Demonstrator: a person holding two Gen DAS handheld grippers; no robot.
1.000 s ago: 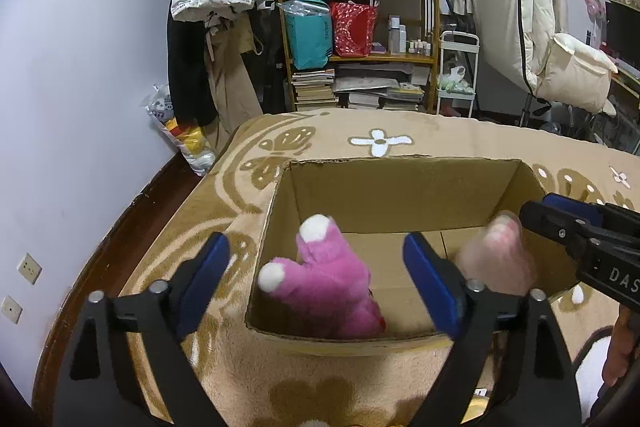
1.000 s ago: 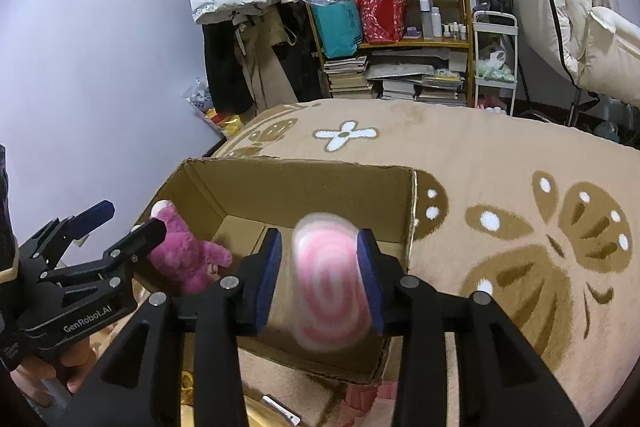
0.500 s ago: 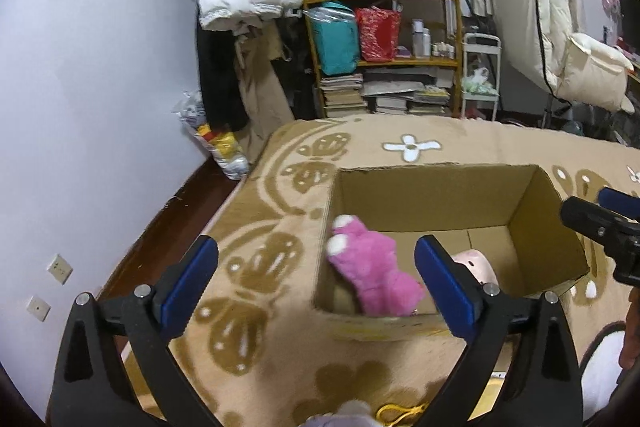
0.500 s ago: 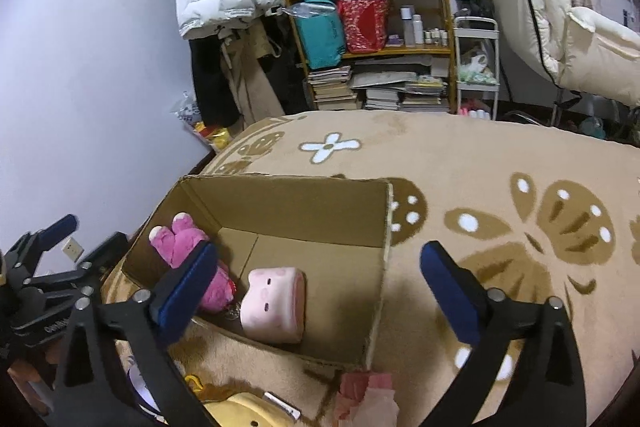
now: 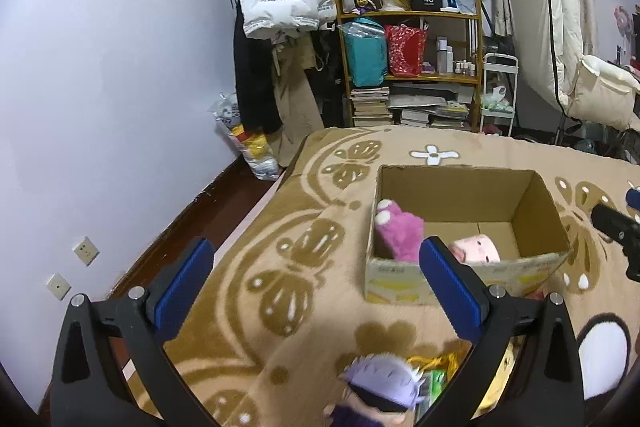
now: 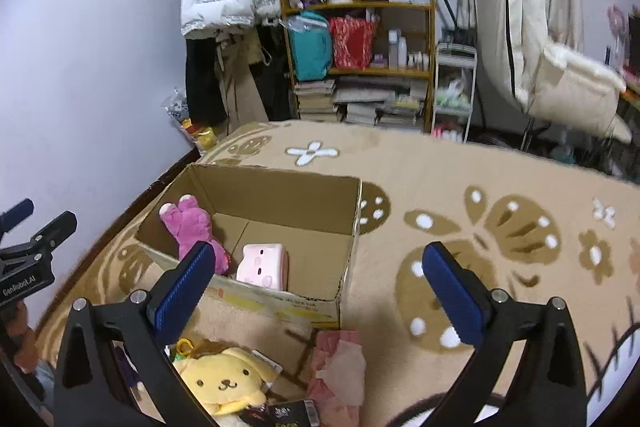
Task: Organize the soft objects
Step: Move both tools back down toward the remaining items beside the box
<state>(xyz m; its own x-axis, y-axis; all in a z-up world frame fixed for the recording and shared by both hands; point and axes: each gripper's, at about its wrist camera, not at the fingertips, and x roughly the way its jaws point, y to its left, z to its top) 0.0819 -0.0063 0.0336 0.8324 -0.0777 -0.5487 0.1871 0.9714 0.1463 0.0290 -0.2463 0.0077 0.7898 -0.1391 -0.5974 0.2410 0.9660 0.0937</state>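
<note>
On the tan blanket point(image 6: 460, 183) with brown butterfly and flower motifs, which carries everything, an open cardboard box point(image 6: 280, 195) sits toward the blanket's left edge, near the wall side. Inside the box: magenta plush toy point(image 6: 188, 227) leaning in the near-left corner, feet up against the left wall; pink-and-white roll plush point(image 6: 262, 265) lying on the box floor just beside it, close to the near wall. Outside the box, at the blanket's near edge: yellow dog plush point(image 6: 222, 379), a crumpled pink cloth point(image 6: 338, 367) to its right, and a purple-haired doll point(image 5: 380, 387) seen in the left wrist view. Left gripper point(image 5: 316, 279): jaws spread wide and opening, nothing between them. Right gripper point(image 6: 316, 283): jaws fully released, empty, hovering over the box's near-right corner.
</note>
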